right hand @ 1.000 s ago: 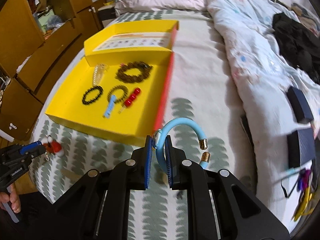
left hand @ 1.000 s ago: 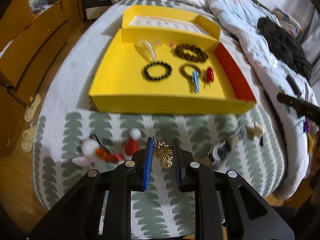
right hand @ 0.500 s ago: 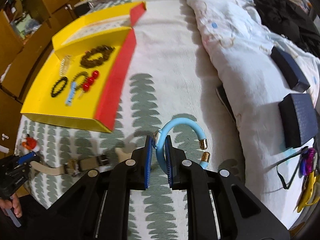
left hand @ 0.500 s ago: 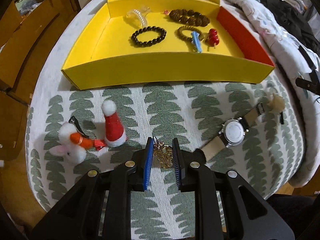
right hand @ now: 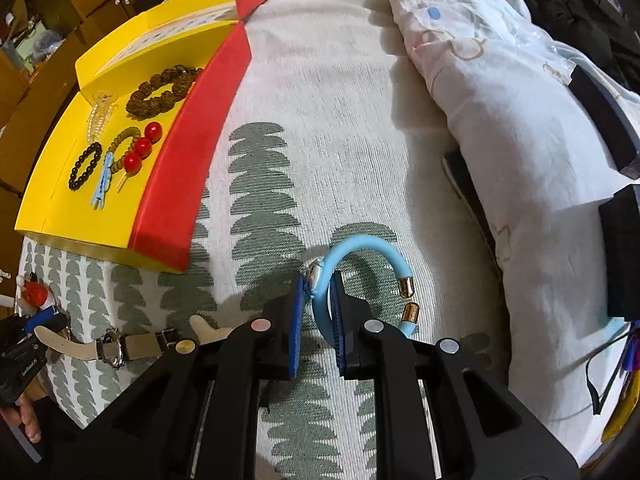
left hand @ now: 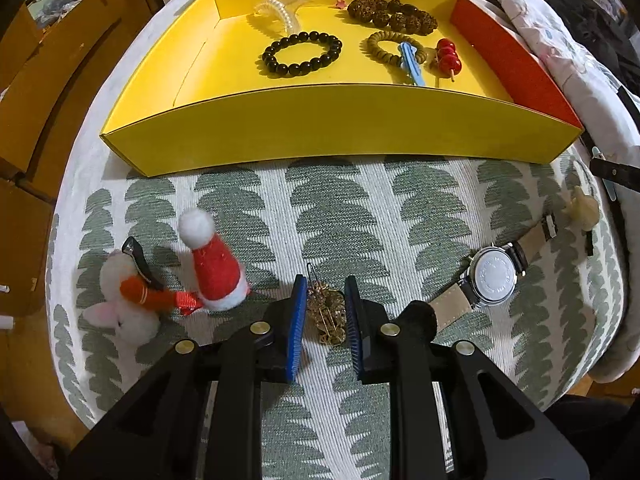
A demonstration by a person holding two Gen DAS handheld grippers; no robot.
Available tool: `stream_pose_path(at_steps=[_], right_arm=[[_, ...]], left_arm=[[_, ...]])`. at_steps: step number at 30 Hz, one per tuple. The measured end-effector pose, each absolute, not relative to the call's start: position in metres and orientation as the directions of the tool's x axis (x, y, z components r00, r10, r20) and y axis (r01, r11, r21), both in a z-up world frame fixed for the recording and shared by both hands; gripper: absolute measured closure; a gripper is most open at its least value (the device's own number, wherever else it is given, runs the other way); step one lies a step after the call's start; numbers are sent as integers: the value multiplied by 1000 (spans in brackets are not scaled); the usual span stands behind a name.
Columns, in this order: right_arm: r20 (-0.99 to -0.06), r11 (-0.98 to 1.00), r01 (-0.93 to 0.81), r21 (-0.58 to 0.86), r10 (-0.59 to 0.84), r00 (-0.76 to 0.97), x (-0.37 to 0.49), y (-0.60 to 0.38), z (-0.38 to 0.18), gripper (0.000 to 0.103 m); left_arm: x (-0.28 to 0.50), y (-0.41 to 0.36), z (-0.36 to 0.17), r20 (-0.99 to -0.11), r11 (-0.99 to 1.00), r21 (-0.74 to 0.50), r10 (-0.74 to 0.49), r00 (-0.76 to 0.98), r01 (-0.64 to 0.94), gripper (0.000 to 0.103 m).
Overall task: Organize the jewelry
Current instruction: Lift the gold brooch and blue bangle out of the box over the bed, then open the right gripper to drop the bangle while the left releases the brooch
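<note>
My left gripper (left hand: 325, 286) is shut on a gold brooch (left hand: 328, 312), low over the leaf-patterned bedspread. Ahead lies the yellow tray (left hand: 320, 120) holding a black bead bracelet (left hand: 302, 53), a brown bead bracelet (left hand: 392, 12), a tan bracelet (left hand: 380, 42), a blue clip (left hand: 412, 60), red beads (left hand: 448, 56) and a clear clip (left hand: 276, 10). My right gripper (right hand: 318, 282) is shut on a light blue bangle (right hand: 360, 248) with gold ends, to the right of the tray (right hand: 48, 208).
A watch (left hand: 492, 276) lies right of my left gripper, a Santa-hat clip (left hand: 214, 260) and a plush rabbit clip (left hand: 128, 292) to its left. A cream claw clip (left hand: 582, 210) is at far right. Dark boxes (right hand: 600, 108) sit on the quilt.
My left gripper has dropped lower and closer to the tray with the brooch. My right gripper has swung right, away from the tray, still holding the bangle.
</note>
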State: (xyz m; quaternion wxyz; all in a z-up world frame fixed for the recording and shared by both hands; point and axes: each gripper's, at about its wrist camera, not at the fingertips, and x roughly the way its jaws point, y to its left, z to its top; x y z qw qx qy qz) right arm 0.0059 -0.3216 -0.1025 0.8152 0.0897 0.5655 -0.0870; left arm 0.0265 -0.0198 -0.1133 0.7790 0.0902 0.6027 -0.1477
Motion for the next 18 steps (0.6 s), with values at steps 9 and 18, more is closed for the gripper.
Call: stream_pose_path(at_steps=[9,18], right_arm=[[-940,962,264,68,-27,340,8,-328,-105,82],[-932,959,275,68,-37,361,5,-330,-95,81]], left_arm=[[32,-20,-112,-965,944,-41,-122,233,327,83],[33,-13,-97,-954,948,-62,-149,261,313,61]])
